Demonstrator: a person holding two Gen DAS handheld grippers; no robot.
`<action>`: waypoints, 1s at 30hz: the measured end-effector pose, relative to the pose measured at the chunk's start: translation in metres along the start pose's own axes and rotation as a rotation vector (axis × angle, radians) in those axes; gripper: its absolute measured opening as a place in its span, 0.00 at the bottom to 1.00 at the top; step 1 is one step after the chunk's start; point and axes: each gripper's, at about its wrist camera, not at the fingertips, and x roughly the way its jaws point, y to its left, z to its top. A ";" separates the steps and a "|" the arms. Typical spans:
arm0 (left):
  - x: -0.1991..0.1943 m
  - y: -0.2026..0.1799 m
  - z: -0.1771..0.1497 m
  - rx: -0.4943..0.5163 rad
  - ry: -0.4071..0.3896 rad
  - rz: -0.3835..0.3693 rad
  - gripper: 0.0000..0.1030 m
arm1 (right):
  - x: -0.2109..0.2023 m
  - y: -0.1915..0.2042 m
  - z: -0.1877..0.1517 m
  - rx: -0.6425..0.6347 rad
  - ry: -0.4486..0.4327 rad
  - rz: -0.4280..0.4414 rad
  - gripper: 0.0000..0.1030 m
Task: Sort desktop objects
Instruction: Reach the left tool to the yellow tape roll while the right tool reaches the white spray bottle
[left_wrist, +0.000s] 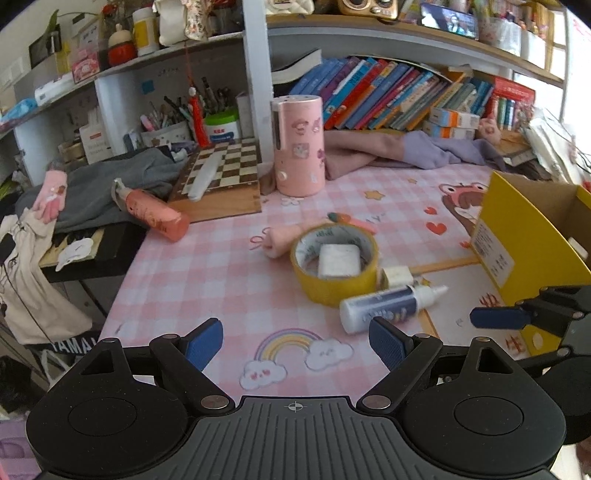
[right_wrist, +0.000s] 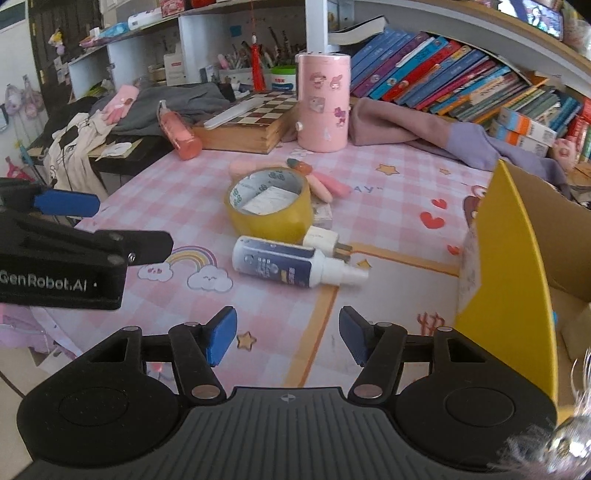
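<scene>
A yellow tape roll (left_wrist: 334, 264) (right_wrist: 269, 208) stands mid-mat with a white block (left_wrist: 339, 260) inside. A dark-labelled white spray bottle (left_wrist: 388, 306) (right_wrist: 291, 266) lies in front of it, beside a white plug (left_wrist: 397, 277) (right_wrist: 325, 240). A pink carrot pen (left_wrist: 295, 234) (right_wrist: 325, 182) lies behind the roll. A yellow cardboard box (left_wrist: 517, 236) (right_wrist: 517, 266) stands open at the right. My left gripper (left_wrist: 295, 345) is open and empty, short of the bottle. My right gripper (right_wrist: 288, 341) is open and empty, in front of the bottle.
A pink cylinder (left_wrist: 298, 144) (right_wrist: 323, 101), a chessboard box (left_wrist: 221, 181) (right_wrist: 251, 122) and an orange bottle (left_wrist: 155, 214) (right_wrist: 179, 131) stand at the back. Clothes (left_wrist: 406, 151) and books (left_wrist: 388, 96) line the shelf. The desk's left edge (left_wrist: 122, 291) drops off.
</scene>
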 end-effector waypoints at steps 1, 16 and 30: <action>0.002 0.001 0.002 -0.005 0.001 0.002 0.86 | 0.003 0.000 0.002 -0.004 0.001 0.007 0.57; 0.019 0.016 0.016 -0.075 0.030 0.068 0.86 | 0.072 0.012 0.048 -0.267 0.069 0.050 0.59; 0.051 0.000 0.034 -0.052 0.042 -0.037 0.86 | 0.064 0.023 0.034 -0.539 0.098 0.039 0.32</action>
